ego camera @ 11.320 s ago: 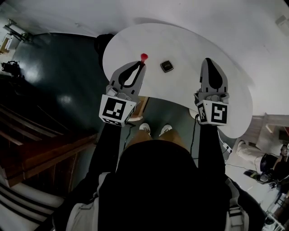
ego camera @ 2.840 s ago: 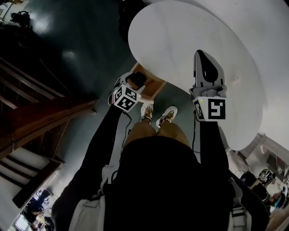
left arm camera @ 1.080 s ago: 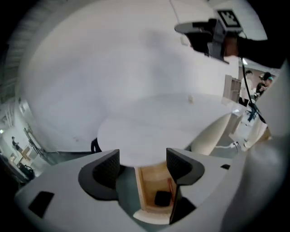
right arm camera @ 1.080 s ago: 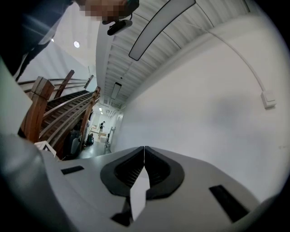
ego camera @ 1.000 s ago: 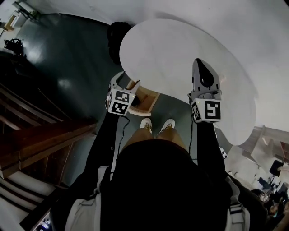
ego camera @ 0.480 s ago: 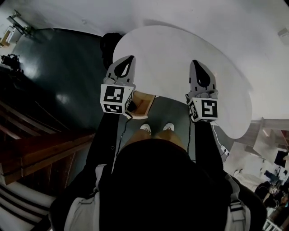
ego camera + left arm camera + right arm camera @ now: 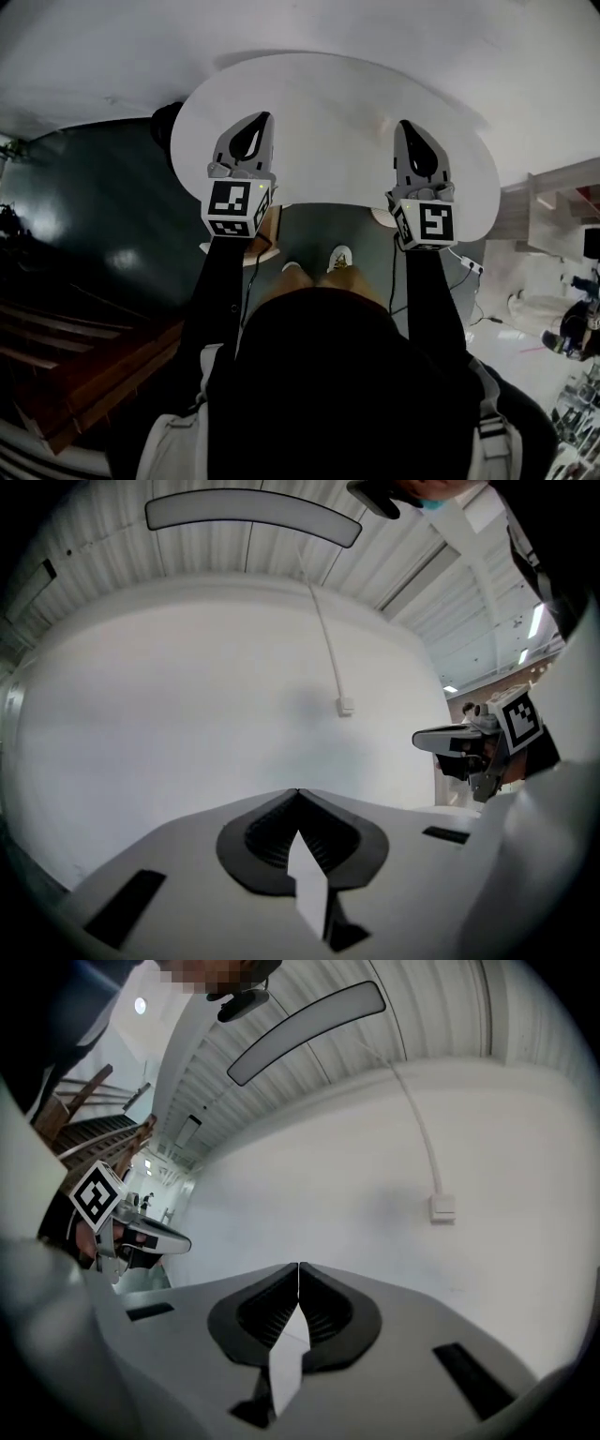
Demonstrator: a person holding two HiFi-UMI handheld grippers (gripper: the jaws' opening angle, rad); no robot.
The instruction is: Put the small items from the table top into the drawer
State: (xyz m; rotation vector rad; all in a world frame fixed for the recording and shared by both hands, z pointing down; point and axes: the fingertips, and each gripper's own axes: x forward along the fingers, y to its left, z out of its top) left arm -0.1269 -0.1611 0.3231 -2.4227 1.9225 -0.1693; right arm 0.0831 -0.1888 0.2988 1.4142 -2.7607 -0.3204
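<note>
Two grippers hover over the one white table [image 7: 328, 112] in the upper centre: left gripper [image 7: 258, 122] and right gripper [image 7: 411, 129], both clenched on nothing. One wooden drawer [image 7: 272, 221] peeks out under the table's near edge, centre-left.

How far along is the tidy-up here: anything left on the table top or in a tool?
Done, apparently: the white table top shows no small items. In hand: nothing; left tool and right tool are both shut and empty above it. Left: a wooden drawer edge shows under the near rim, so closing it probably remains.
</note>
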